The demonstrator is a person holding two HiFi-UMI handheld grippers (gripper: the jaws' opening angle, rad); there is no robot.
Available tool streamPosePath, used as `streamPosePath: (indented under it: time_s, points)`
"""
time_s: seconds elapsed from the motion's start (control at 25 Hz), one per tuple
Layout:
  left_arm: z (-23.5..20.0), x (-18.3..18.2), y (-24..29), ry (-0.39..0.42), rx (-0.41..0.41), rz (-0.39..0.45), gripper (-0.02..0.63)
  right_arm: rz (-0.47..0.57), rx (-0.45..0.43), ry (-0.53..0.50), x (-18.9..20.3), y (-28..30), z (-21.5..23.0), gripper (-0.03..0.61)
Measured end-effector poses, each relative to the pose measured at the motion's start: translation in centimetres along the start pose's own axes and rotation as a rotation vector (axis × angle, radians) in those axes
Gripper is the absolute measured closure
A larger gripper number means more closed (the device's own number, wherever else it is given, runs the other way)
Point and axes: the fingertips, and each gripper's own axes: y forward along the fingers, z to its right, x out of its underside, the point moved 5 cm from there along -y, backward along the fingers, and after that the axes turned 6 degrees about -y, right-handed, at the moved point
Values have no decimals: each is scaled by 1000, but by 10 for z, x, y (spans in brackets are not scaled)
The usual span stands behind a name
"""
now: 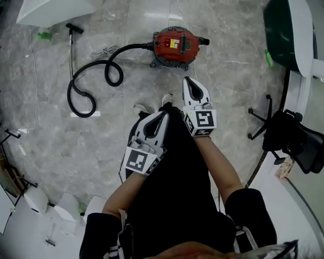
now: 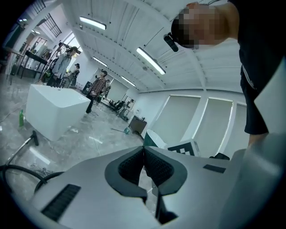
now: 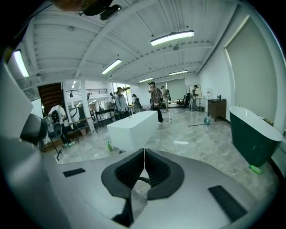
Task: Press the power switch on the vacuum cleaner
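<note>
Left tool [image 1: 163,115] and right tool [image 1: 188,81], jaws together, empty, apart from red vacuum cleaner [image 1: 175,46].

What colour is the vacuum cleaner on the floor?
The vacuum cleaner is red with a yellow label on top; the head view shows it best.

Power switch: too small to pick out on the vacuum cleaner [image 1: 175,46] in the head view
Label print: yellow sticker [image 1: 174,44] on it unreadable
Hose [image 2: 20,171]: left gripper view shows one black bend, the rest behind the left tongs [image 2: 144,151]
Shoes [image 1: 141,109]: mostly covered by the legs [image 1: 172,167]
Green tub [image 1: 277,30]: cut by the top edge
White tub [image 1: 50,10]: likewise cut off
</note>
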Motion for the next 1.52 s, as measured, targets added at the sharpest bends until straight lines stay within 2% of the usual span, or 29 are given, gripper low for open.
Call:
streamPosePath:
  time_s: [0.16,0.4,0.56,0.72,0.92,1.16,1.52]
  points:
    - [16,-31,-11,37,-35,32,594,49,9,27,-42,-40,-5,558]
    - [53,-76,-9,121,17,59,594,157,-30,-92,-114,-97,-8,558]
    - [66,-99,-7,150,16,93,594,228,-39,-120,-149,-128,-11,558]
    - [65,-121,3,164,-20,128,594,265,-45,-96,-166,-137,-7,558]
    - [94,-132,15,276,26,174,594,337,-19,-105,-191,-150,-2,558]
    - [112,-149,26,331,24,208,594,390,16,-132,-210,-156,3,558]
    - [126,-123,50,339,57,200,594,423,33,-154,-202,-168,27,558]
